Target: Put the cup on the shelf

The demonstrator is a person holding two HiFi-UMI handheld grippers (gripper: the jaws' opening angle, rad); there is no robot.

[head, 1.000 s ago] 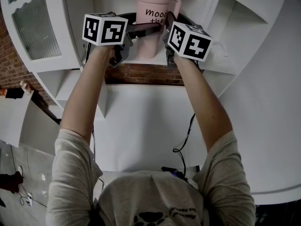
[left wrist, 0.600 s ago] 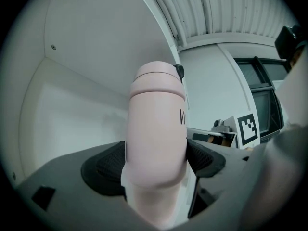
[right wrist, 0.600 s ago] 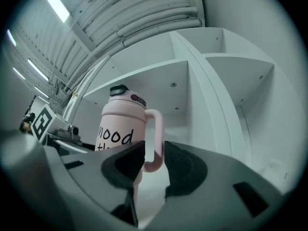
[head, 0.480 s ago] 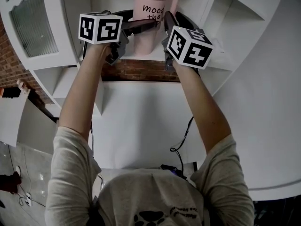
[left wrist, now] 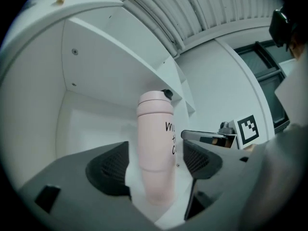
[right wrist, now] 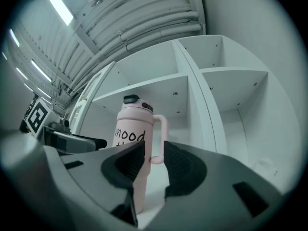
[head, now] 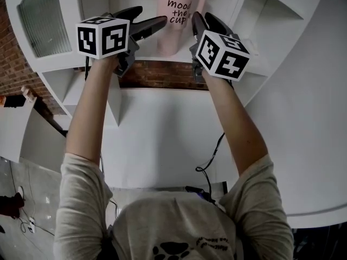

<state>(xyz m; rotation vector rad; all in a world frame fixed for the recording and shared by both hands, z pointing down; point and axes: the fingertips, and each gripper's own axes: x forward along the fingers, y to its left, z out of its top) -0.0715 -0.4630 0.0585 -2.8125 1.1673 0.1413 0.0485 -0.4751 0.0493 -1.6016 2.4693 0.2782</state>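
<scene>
The cup (head: 174, 34) has its lid cut off by the head view's top edge. At lower centre of the right gripper view, the jaws of the right gripper (right wrist: 153, 155) hide its lower body and most of its lettering.

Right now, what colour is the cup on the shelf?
Pale pink cup with black writing; clearest in the right gripper view.

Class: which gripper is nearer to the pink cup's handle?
Right. The right gripper sits just short of the handle, with its jaws apart. The left gripper faces the cup's opposite, handle-free side.
</scene>
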